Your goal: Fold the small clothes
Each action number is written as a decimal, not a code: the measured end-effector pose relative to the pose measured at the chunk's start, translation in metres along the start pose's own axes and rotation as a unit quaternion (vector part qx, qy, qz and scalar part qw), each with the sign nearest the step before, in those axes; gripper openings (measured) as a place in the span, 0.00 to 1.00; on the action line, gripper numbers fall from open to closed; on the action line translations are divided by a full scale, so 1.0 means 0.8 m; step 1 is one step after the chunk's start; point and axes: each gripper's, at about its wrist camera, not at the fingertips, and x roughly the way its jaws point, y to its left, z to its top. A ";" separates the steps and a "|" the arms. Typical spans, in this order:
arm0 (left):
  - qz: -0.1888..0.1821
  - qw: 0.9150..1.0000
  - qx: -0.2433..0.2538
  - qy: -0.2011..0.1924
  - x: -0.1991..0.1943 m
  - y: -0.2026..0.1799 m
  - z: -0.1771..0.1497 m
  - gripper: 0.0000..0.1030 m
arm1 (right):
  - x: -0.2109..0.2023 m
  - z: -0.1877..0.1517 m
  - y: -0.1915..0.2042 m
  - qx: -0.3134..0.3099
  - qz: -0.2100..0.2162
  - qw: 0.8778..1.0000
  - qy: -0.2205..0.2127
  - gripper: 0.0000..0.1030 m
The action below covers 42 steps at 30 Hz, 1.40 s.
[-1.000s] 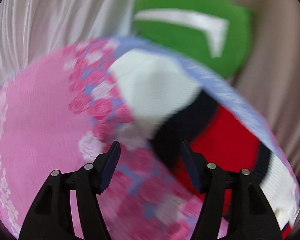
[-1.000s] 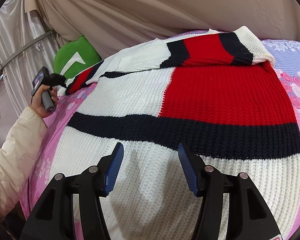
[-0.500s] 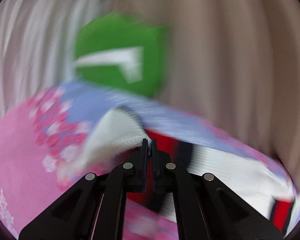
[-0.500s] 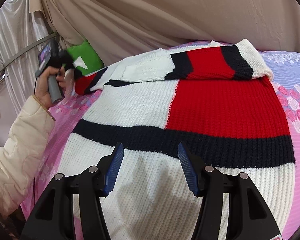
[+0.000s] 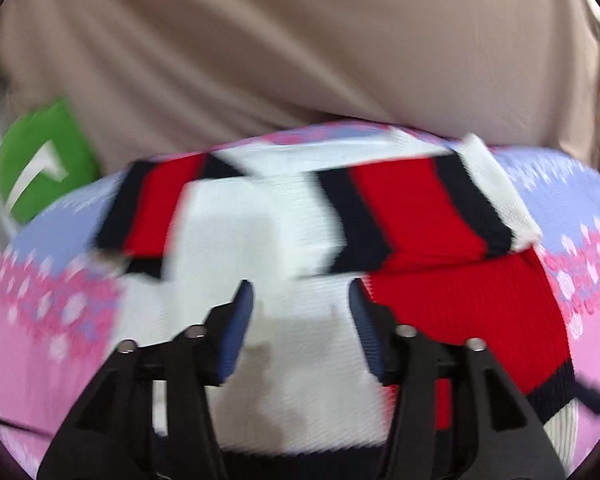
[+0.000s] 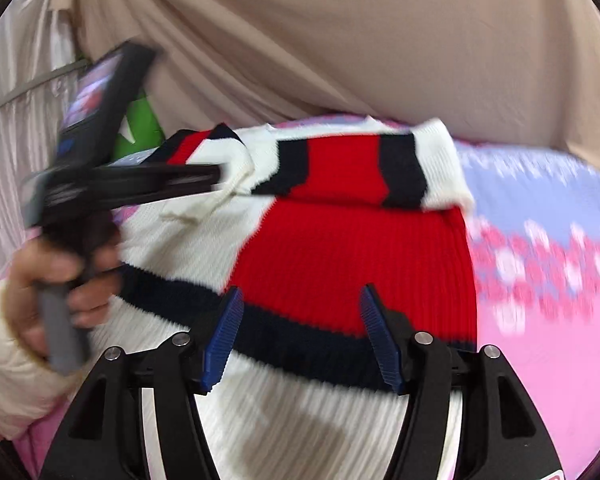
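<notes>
A knitted sweater point(image 6: 340, 256) in white, red and navy blocks lies on the pink and lilac floral bedspread point(image 6: 540, 320). Both sleeves lie folded across its upper part, the left sleeve's white cuff point(image 6: 236, 164) just past the left gripper's tips. My left gripper point(image 5: 300, 300) is open and empty above the sweater's white part point(image 5: 240, 240); in the right wrist view it point(image 6: 216, 176) shows side-on, held by a hand in a cream sleeve. My right gripper point(image 6: 300, 304) is open and empty over the sweater's navy stripe.
A green cushion with a white mark point(image 5: 40, 160) sits at the bed's far left corner. Beige draped cloth point(image 6: 340, 40) hangs behind the bed, with silvery curtain point(image 6: 16, 100) at the left. The bedspread's right side point(image 5: 580, 280) is bare.
My left gripper shut on the left sleeve's cuff, carried it across the sweater, and has opened, leaving the sleeve folded over. My right gripper moved a little forward and stayed open.
</notes>
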 end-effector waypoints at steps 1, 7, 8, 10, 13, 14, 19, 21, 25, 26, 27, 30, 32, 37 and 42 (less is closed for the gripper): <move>0.021 0.999 -0.024 -0.002 -0.008 0.032 -0.003 0.49 | 0.008 0.009 0.005 -0.015 0.008 1.000 -0.001 0.59; 0.110 0.982 -0.152 0.022 -0.007 0.180 -0.007 0.49 | 0.101 0.068 0.093 -0.146 0.085 0.985 0.019 0.59; 0.117 0.978 -0.171 0.030 -0.004 0.199 -0.011 0.49 | 0.118 0.075 0.107 -0.159 0.095 0.982 0.028 0.59; 0.114 0.974 -0.195 0.033 -0.003 0.225 -0.016 0.49 | 0.155 0.087 0.134 -0.179 0.107 0.977 0.050 0.59; 0.114 0.972 -0.201 0.033 0.001 0.237 -0.019 0.49 | 0.208 0.096 0.155 -0.195 0.097 0.972 0.085 0.59; 0.110 0.973 -0.200 0.034 0.004 0.237 -0.019 0.49 | 0.220 0.096 0.157 -0.195 0.091 0.972 0.094 0.56; 0.064 0.976 -0.203 0.043 0.011 0.225 -0.010 0.49 | 0.222 0.140 0.109 -0.091 0.117 0.986 0.075 0.05; 0.046 0.976 -0.207 0.043 0.015 0.218 -0.003 0.49 | 0.182 0.170 0.054 -0.019 0.123 0.992 0.015 0.05; 0.010 0.976 -0.212 0.046 0.028 0.201 0.014 0.49 | 0.160 0.184 -0.087 0.130 0.058 0.990 -0.013 0.06; 0.006 0.976 -0.212 0.052 0.035 0.196 0.017 0.49 | 0.174 0.177 -0.115 0.149 0.032 0.988 0.013 0.07; -0.002 0.975 -0.212 0.063 0.046 0.188 0.019 0.50 | 0.193 0.164 -0.143 0.158 -0.020 0.986 0.050 0.09; -0.031 0.969 -0.225 0.097 0.076 0.172 0.019 0.50 | 0.185 0.136 -0.173 0.202 -0.020 0.978 0.050 0.16; -0.041 0.966 -0.234 0.107 0.085 0.164 0.016 0.50 | 0.162 0.124 -0.174 0.214 0.013 0.976 0.020 0.34; -0.035 0.964 -0.243 0.106 0.086 0.149 0.012 0.67 | 0.160 0.119 -0.173 0.205 0.031 0.978 0.011 0.55; 0.008 0.957 -0.257 0.135 0.114 0.147 0.017 0.61 | 0.198 0.136 -0.181 0.219 0.005 0.975 0.038 0.30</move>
